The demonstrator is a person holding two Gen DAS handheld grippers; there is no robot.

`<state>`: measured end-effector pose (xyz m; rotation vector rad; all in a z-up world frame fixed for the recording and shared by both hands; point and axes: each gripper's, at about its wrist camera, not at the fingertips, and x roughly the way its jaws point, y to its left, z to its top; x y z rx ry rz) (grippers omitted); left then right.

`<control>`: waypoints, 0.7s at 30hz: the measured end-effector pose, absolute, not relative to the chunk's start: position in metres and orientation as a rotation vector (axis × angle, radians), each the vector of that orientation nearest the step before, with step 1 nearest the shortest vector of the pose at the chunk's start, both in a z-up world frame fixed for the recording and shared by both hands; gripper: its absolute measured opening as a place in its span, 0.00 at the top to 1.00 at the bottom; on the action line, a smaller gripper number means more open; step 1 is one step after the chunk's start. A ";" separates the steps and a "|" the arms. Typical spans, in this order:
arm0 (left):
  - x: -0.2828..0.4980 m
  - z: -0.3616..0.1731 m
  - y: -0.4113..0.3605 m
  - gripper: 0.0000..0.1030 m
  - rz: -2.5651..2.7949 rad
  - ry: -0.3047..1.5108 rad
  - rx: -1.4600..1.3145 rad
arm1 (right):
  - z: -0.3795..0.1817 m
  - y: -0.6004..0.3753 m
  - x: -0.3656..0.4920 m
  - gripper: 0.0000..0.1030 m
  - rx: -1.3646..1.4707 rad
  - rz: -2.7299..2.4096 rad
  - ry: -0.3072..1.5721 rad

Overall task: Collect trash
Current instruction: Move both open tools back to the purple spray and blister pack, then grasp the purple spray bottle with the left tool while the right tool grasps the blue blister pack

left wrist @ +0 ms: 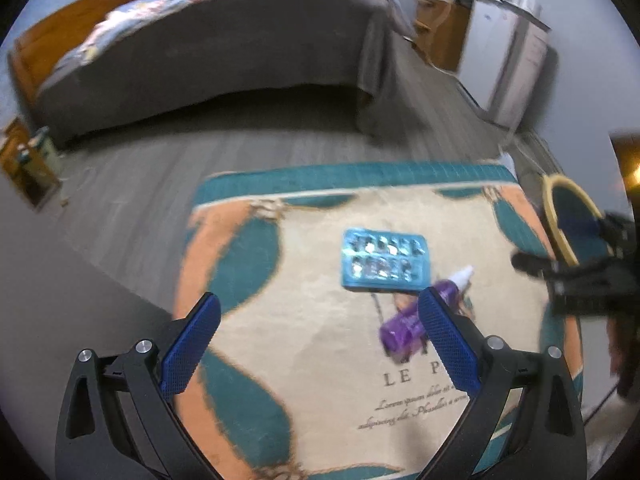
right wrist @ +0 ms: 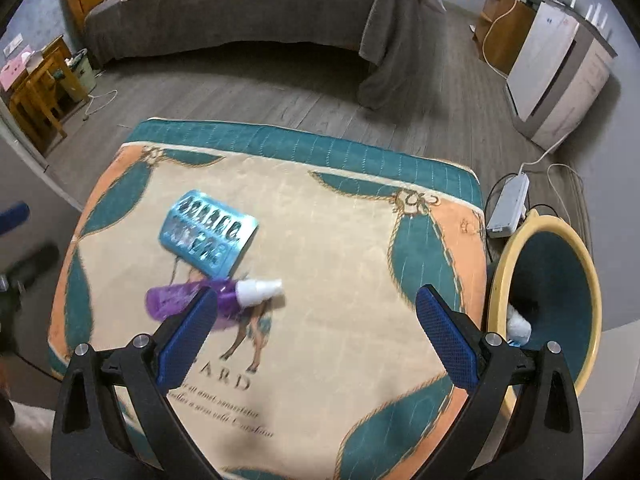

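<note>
A blue blister pack [left wrist: 385, 261] [right wrist: 208, 233] lies on the patterned table cover [left wrist: 304, 320] [right wrist: 340, 240]. Just in front of it a purple spray bottle [left wrist: 404, 326] [right wrist: 188, 298] with a white nozzle lies on its side. My left gripper [left wrist: 318, 312] hovers open above the cover, its right finger overlapping the bottle in view. My right gripper [right wrist: 316, 306] is open too, with the bottle beside its left finger; nothing sits between either pair of fingers. A yellow-rimmed bin [right wrist: 552, 304] [left wrist: 560, 216] stands to the right of the table with something white inside.
A grey-covered bed [right wrist: 248, 12] lies beyond the table across a wood floor. A white appliance [right wrist: 560, 76] and a power strip [right wrist: 508, 204] with cables sit at the right. A wooden side table [right wrist: 40, 84] is at the left.
</note>
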<state>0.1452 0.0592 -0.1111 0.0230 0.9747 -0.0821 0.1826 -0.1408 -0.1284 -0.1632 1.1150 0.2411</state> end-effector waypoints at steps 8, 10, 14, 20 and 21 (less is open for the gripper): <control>0.159 -0.154 -0.002 0.05 -0.241 1.021 0.176 | -0.140 -0.177 0.211 0.06 -0.111 0.187 1.137; 0.164 -0.164 -0.013 0.05 -0.272 1.039 0.182 | -0.142 -0.182 0.214 0.06 -0.107 0.180 1.147; 0.172 -0.181 -0.027 0.08 -0.299 1.074 0.192 | -0.148 -0.185 0.219 0.06 -0.109 0.191 1.160; 0.177 -0.200 -0.039 0.39 -0.374 1.126 0.208 | -0.154 -0.181 0.225 0.06 -0.141 0.220 1.168; 0.177 -0.203 -0.042 0.43 -0.384 1.134 0.218 | -0.155 -0.180 0.226 0.06 -0.143 0.222 1.170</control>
